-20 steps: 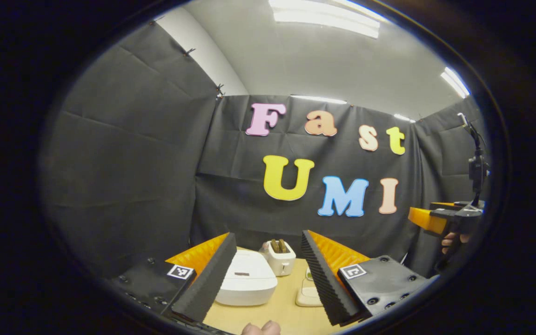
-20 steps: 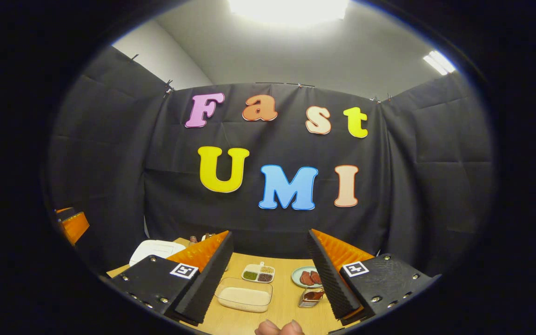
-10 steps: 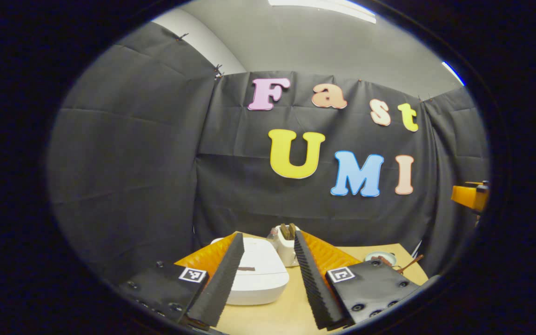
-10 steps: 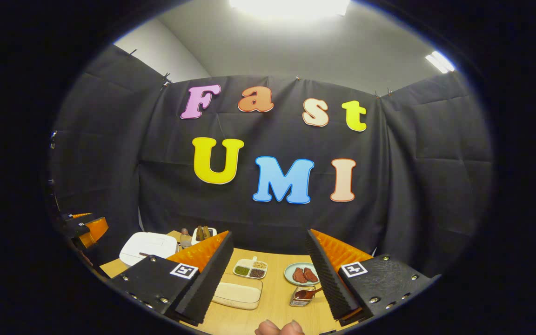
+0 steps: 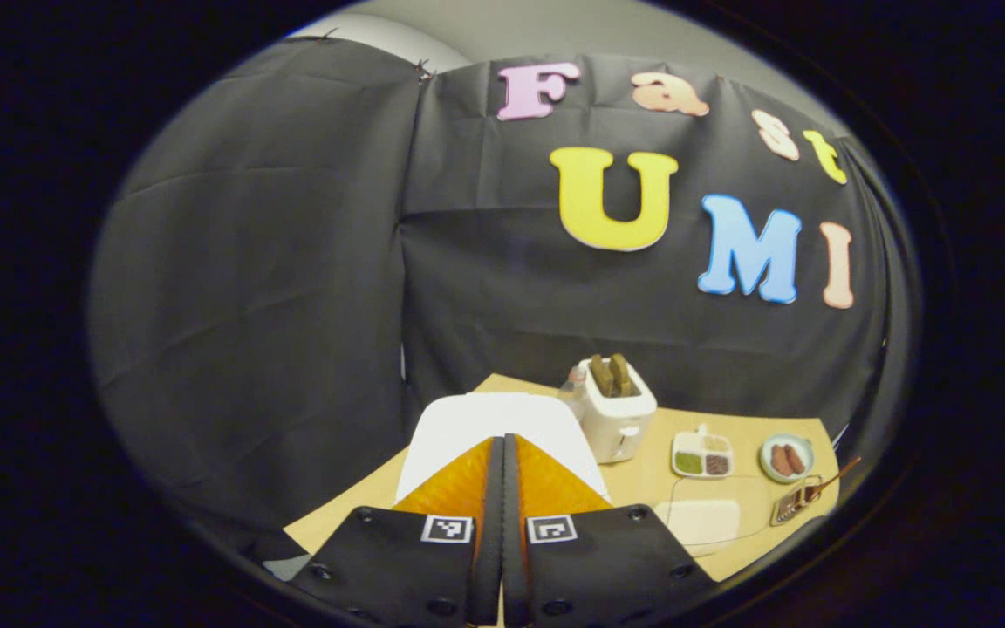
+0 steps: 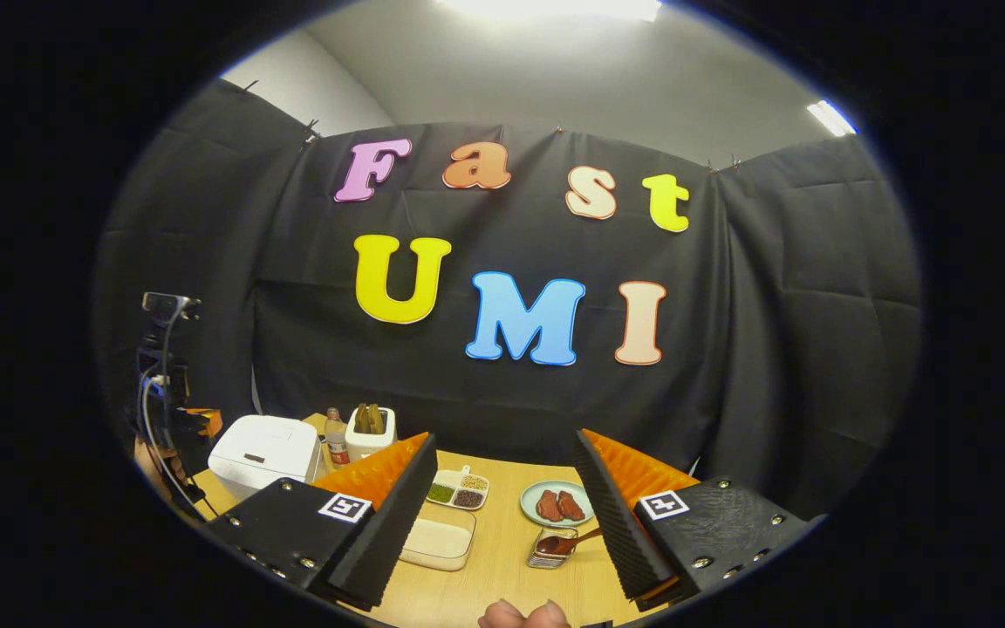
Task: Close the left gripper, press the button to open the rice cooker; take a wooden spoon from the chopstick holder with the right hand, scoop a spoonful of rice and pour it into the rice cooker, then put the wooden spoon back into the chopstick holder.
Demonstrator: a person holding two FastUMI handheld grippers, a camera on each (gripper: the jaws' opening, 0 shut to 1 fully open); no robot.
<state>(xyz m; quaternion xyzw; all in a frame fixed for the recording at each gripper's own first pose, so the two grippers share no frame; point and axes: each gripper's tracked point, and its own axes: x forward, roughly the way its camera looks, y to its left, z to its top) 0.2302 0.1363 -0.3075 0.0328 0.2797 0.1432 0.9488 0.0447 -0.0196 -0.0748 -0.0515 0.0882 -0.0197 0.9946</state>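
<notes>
**Left gripper closed over the cooker, right gripper open above the table**

No brand or label can be read on anything; the fingers carry only square black-and-white markers.

In the left gripper view, the left gripper (image 5: pixel 502 453) has its two fingers pressed flat together with nothing between them, tips over the white rice cooker (image 5: pixel 476 419), whose lid is down. The cooker sits at the table's (image 5: pixel 633 480) left edge, near the back corner. Right of it come a toaster (image 5: pixel 614 419), a divided dish (image 5: pixel 701 453), a clear rice box (image 5: pixel 707 522), a plate (image 5: pixel 787 457), then the holder (image 5: pixel 789 508) with the spoon (image 5: pixel 827 481) leaning out, near the right edge.

In the right gripper view, the right gripper (image 6: pixel 507 497) stands wide apart and empty, above the front of the table. Bare wood lies between the rice box (image 6: pixel 437 542) and the holder (image 6: pixel 546 553).
</notes>
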